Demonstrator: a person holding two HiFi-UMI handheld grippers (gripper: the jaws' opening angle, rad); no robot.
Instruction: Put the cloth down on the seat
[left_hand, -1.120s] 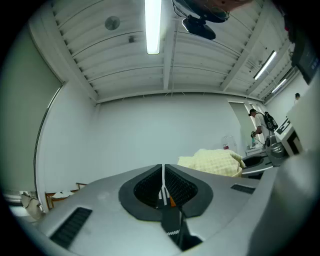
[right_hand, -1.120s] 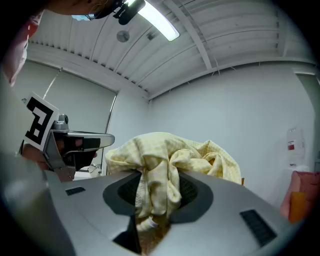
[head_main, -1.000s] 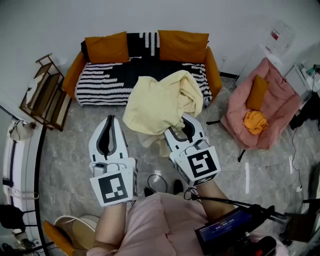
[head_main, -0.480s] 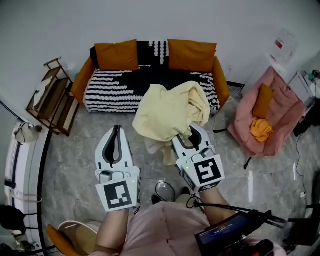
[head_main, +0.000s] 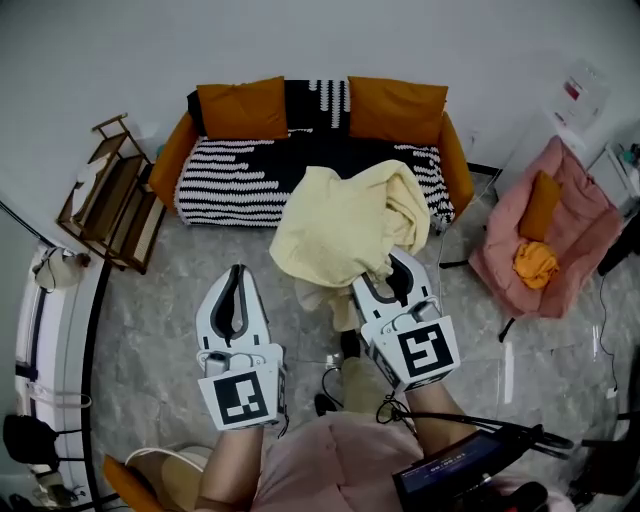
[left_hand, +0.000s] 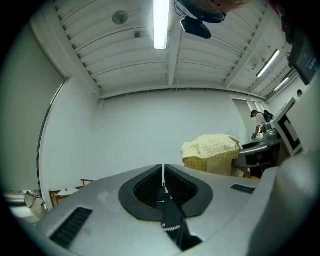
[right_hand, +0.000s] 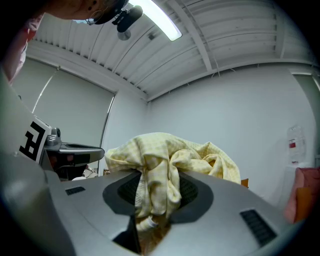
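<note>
A pale yellow cloth hangs bunched in the air in front of the sofa, and my right gripper is shut on it. In the right gripper view the cloth is pinched between the jaws and spills over them. The sofa seat has a black-and-white striped cover, with orange cushions at its back. My left gripper is shut and holds nothing, level with the right one and to its left. The cloth shows to the right in the left gripper view.
A wooden side rack stands left of the sofa. A pink chair with an orange cushion and an orange cloth is at the right. The floor is grey marble tile. Cables and gear lie at the far right.
Both grippers and the held cloth have shifted slightly right and down in the head view, and the sofa sits more central. The grips have not changed.
</note>
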